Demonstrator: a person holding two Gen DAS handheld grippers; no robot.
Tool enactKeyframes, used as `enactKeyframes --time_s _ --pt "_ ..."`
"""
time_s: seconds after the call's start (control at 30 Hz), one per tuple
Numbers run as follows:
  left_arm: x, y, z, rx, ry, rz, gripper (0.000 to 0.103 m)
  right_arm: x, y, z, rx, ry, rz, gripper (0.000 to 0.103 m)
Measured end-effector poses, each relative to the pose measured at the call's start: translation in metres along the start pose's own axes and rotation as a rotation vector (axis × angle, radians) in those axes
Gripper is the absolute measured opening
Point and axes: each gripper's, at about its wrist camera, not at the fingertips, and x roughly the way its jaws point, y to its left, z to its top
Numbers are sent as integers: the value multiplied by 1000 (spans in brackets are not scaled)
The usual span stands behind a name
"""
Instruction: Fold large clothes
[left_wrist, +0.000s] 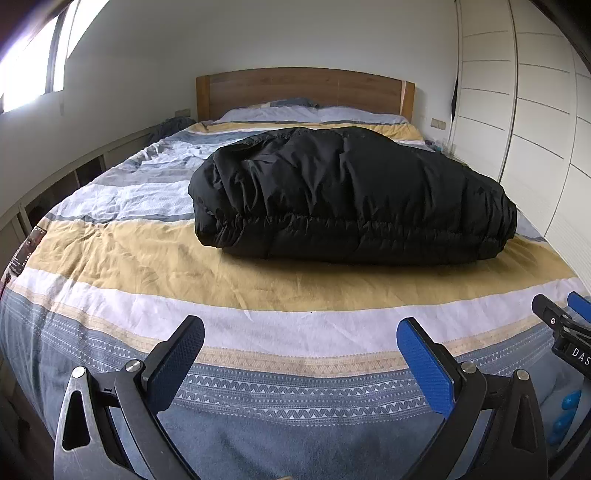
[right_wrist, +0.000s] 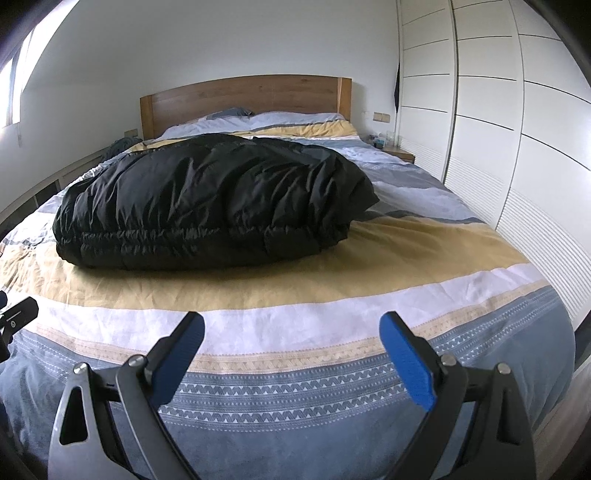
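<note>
A bulky black puffer jacket (left_wrist: 347, 195) lies in a folded bundle on the middle of the bed, its elastic hem facing me; the right wrist view shows the same jacket (right_wrist: 210, 206) left of centre. My left gripper (left_wrist: 301, 332) hangs open above the foot of the bed, well short of the jacket, nothing between its blue pads. My right gripper (right_wrist: 291, 325) is likewise open and empty over the patterned band of the cover. In the left wrist view the right gripper (left_wrist: 565, 314) shows at the right edge.
The bed carries a striped cover (left_wrist: 184, 266) in yellow, white and grey-blue, with pillows (left_wrist: 314, 112) under a wooden headboard (left_wrist: 303, 88). White wardrobe doors (right_wrist: 480, 122) run along the right side. A low ledge (left_wrist: 66, 170) and a window line the left wall. A nightstand (right_wrist: 399, 151) stands at the far right.
</note>
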Motion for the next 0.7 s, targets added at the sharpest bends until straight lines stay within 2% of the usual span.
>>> enactKeyframes --time_s 0.7 --pt "1 -2 -2 9 12 -4 102 -1 -2 -2 -10 21 -10 96"
